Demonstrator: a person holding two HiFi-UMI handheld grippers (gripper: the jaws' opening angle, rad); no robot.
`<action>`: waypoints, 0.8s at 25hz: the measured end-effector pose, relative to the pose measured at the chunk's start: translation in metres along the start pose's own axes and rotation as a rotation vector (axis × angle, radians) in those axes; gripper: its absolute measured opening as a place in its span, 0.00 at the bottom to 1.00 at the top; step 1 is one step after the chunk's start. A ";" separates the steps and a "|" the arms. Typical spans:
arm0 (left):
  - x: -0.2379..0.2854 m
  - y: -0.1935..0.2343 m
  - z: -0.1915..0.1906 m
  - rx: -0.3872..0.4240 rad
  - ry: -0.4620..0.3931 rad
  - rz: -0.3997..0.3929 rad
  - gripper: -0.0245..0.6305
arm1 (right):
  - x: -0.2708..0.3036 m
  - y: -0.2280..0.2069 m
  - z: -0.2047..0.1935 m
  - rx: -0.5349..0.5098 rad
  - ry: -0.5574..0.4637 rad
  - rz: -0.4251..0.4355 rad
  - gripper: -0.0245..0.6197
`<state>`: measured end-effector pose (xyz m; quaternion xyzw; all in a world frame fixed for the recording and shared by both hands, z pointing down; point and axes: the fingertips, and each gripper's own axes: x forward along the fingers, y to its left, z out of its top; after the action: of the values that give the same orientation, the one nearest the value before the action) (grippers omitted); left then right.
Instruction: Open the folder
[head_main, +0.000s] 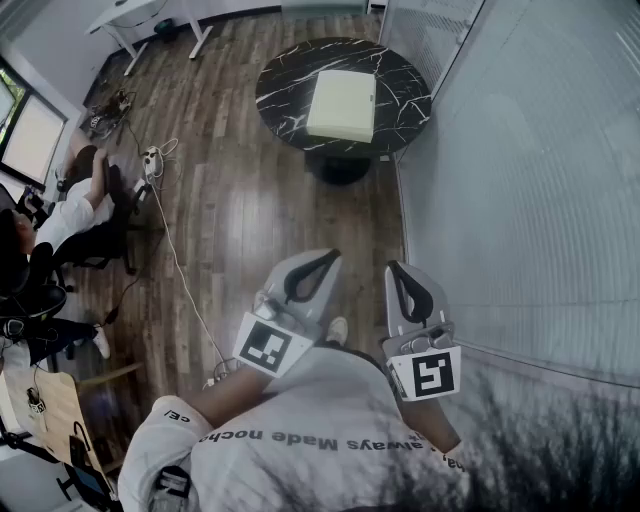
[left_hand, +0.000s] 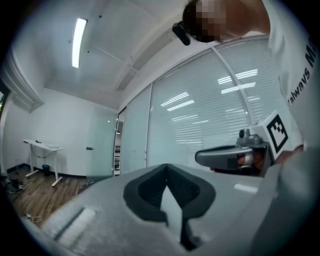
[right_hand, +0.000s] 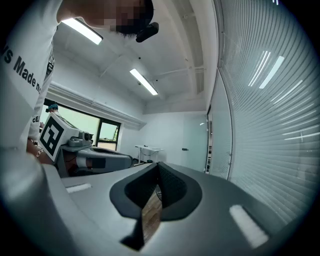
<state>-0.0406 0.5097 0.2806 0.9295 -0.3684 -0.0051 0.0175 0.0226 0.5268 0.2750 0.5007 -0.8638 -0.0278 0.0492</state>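
- Both tools, the left tool and the right tool, I hold level before my chest. Their jaws are pressed together with nothing between, as no grasp is needed yet.
- The folder lies flat, seemingly closed, on the round dark table, well apart ahead. I judge that the approach comes first.

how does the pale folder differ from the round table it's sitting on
The pale cream square folder is light and plain; the round black marble table is dark with white veins. The folder has straight edges, the table a curved rim. The folder is far smaller, covering only part of the table's top. Both have flat tops.
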 end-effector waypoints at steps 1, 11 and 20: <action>0.003 -0.002 0.001 0.003 -0.003 0.001 0.04 | -0.001 -0.003 0.000 0.005 -0.001 0.002 0.04; 0.037 -0.012 -0.009 0.010 0.005 0.037 0.04 | -0.004 -0.042 -0.007 0.029 -0.013 0.047 0.04; 0.073 0.038 -0.025 0.034 0.031 0.071 0.04 | 0.054 -0.066 -0.027 0.051 0.017 0.076 0.04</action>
<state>-0.0134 0.4325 0.3070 0.9160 -0.4008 0.0165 0.0075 0.0557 0.4473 0.2984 0.4688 -0.8822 0.0004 0.0447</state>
